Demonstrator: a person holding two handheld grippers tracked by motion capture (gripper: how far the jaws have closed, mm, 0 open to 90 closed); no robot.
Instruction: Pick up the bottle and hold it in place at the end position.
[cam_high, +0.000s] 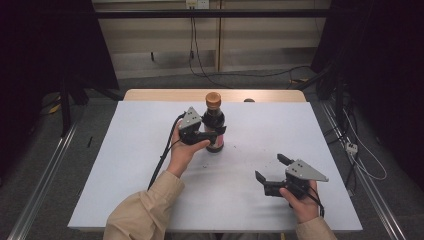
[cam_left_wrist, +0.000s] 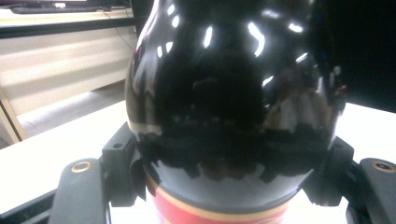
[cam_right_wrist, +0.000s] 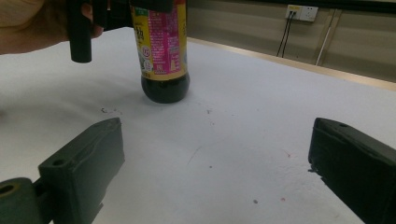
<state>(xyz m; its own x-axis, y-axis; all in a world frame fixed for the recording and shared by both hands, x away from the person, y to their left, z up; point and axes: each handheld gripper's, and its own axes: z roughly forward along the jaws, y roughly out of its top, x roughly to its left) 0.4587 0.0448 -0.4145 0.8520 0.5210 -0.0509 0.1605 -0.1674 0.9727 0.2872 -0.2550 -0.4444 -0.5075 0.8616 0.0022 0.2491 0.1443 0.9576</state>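
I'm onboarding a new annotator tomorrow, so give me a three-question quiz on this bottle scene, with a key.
1. True or false: the left tool is shut on the dark sauce bottle.
2. Multiple choice: the right tool is A) gripping the bottle's cap, B) open and apart from the bottle, over the white table, C) lying on the floor.
3. Fill in: the bottle stands ____ on the table.

Key: 1 true, its jaws press both sides of the bottle's body above the red label. 2 B, its jaws stand wide apart with nothing between them. 3 upright, with its brown cap on top.
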